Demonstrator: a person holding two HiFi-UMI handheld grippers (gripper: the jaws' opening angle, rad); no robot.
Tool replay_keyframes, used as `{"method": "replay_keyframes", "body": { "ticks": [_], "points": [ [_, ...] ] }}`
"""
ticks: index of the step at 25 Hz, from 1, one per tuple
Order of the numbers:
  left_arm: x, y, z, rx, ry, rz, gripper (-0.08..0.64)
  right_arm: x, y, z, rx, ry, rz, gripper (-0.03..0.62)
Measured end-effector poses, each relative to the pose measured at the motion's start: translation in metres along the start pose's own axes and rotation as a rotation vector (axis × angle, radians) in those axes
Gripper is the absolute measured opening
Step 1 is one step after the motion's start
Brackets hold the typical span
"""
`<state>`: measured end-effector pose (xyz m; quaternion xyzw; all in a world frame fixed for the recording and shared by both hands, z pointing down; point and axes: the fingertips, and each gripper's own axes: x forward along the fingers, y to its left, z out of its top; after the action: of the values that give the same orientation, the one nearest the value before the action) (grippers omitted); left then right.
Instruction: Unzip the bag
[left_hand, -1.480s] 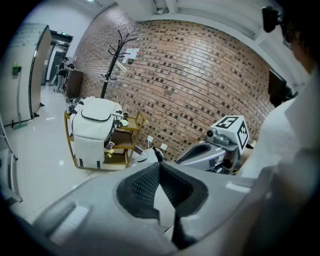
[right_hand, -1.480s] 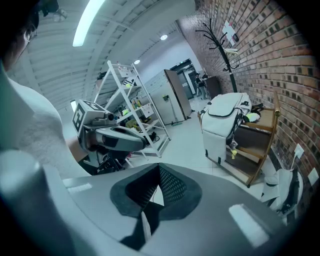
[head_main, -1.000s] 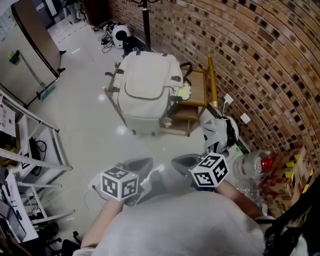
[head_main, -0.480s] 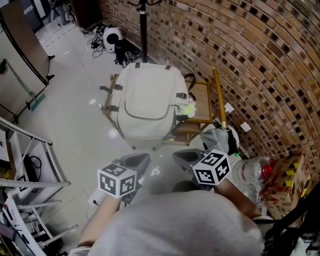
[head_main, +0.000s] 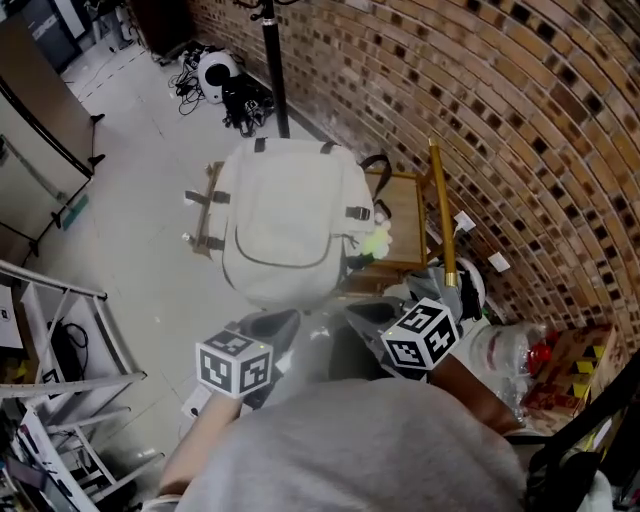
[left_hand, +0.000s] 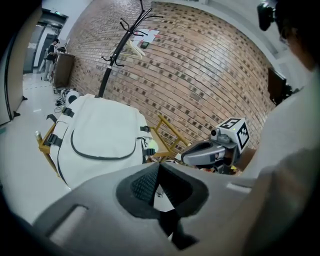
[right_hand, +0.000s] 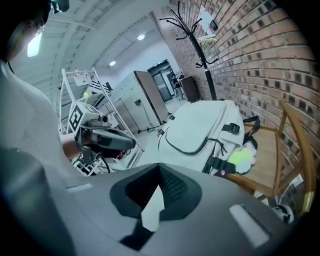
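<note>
The bag (head_main: 290, 215), a pale backpack, stands on a wooden chair (head_main: 405, 205) against the brick wall (head_main: 520, 120). The dark zip line (head_main: 285, 265) of its front pocket is seen closed along its whole curve.

Compared with a second ago, the bag is found lower and more central in the head view, and more of the wall is taken in behind it. The view has been brought round toward the bag, so an approach is judged to be under way rather than any unzipping.

The left gripper (head_main: 272, 325) and the right gripper (head_main: 368, 315) are held low and close to the person's body, much as they were, well apart from the bag. The jaws of both are pressed together with nothing between them, as each gripper view shows.

No zip has been touched, so the task is judged not yet begun. The grippers have yet to be carried to the bag, the jaws parted and a zip pull found. The pulls are too small to be made out.
</note>
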<state>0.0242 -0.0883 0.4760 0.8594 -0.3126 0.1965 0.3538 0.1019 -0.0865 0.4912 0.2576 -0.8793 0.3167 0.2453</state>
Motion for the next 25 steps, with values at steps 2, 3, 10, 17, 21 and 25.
{"method": "replay_keyframes", "body": {
  "ticks": [2,3,10,17,21,25],
  "points": [
    [0.01,0.008,0.01,-0.027,0.003,0.01,0.002,0.005,-0.018,0.01,-0.004,0.009,0.003,-0.002],
    [0.015,0.012,0.014,-0.037,0.006,0.013,0.002,0.007,-0.027,0.016,-0.004,0.01,0.002,-0.002],
    [0.046,0.035,0.034,-0.064,0.027,0.022,0.002,0.014,-0.083,0.039,-0.035,0.032,-0.057,-0.002],
    [0.058,0.043,0.038,-0.11,0.029,0.028,0.002,0.024,-0.112,0.047,-0.092,0.066,-0.095,-0.002],
    [0.059,0.047,0.032,-0.129,0.048,0.025,0.002,0.033,-0.126,0.049,-0.121,0.064,-0.138,-0.002],
    [0.055,0.052,0.022,-0.155,0.057,0.025,0.002,0.046,-0.137,0.043,-0.127,0.08,-0.163,0.037]
  ]
}}
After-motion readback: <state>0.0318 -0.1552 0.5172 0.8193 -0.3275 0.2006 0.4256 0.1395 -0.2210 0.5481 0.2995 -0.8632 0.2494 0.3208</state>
